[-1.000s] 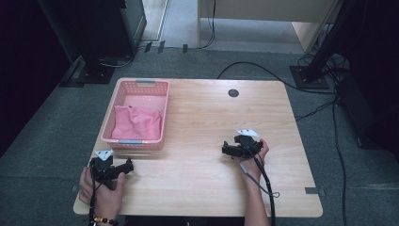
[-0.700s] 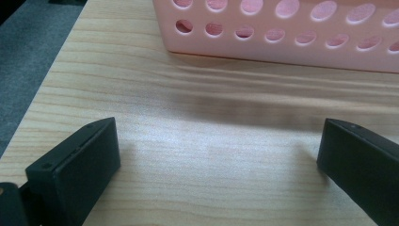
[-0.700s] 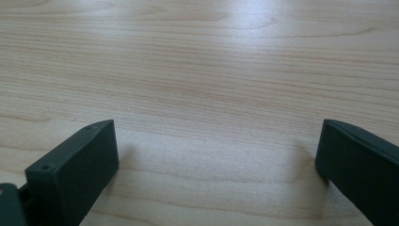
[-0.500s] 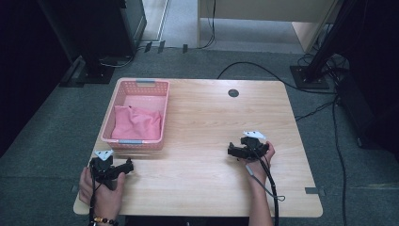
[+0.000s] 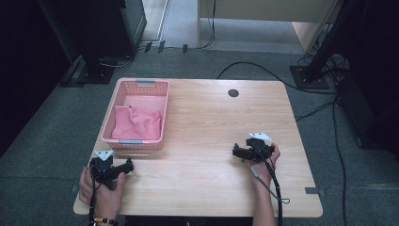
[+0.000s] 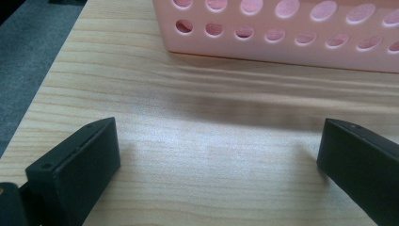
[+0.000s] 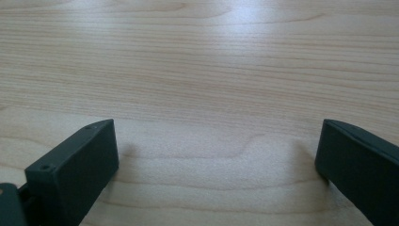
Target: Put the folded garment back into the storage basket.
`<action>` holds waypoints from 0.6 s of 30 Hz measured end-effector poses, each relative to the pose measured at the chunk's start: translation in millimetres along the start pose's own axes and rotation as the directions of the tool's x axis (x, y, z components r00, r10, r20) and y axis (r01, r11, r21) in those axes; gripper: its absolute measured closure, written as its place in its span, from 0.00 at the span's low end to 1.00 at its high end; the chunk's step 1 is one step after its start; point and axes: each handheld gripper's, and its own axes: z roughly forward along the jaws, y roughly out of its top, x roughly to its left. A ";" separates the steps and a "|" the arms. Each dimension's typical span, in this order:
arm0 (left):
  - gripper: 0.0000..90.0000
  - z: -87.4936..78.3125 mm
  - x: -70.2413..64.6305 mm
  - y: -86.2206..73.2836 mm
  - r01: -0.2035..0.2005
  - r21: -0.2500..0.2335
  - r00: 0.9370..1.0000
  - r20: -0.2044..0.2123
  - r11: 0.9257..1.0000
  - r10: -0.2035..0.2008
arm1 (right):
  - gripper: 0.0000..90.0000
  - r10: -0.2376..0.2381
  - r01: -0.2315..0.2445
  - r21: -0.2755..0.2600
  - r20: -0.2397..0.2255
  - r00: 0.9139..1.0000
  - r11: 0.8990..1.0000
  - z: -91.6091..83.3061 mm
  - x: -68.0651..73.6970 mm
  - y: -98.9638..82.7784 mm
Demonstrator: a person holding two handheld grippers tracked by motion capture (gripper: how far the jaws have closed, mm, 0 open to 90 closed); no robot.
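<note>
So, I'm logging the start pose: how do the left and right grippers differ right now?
The left gripper rests at the table's near-left corner, close to the pink basket that holds a pink cloth; the right gripper rests toward the right edge with bare wood around it. In its own view the left gripper faces the basket's holed wall, the right one plain tabletop. Both have open jaws holding nothing.

basket (image 6: pixel 282 42) cut off by top edge, cloth (image 5: pixel 136 123) folds indistinct
</note>
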 end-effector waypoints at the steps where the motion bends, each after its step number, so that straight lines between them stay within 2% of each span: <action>1: 0.00 0.0 0.1 0.0 -0.001 0.000 1.000 0.000 1.000 0.001 | 0.00 0.000 0.000 0.001 0.000 1.000 1.000 -0.4 -1.1 -0.3; 18: 0.00 0.0 0.0 0.0 0.000 0.001 1.000 0.000 1.000 0.000 | 0.00 0.026 -0.026 0.000 0.029 0.999 1.000 -7.3 -23.2 -6.6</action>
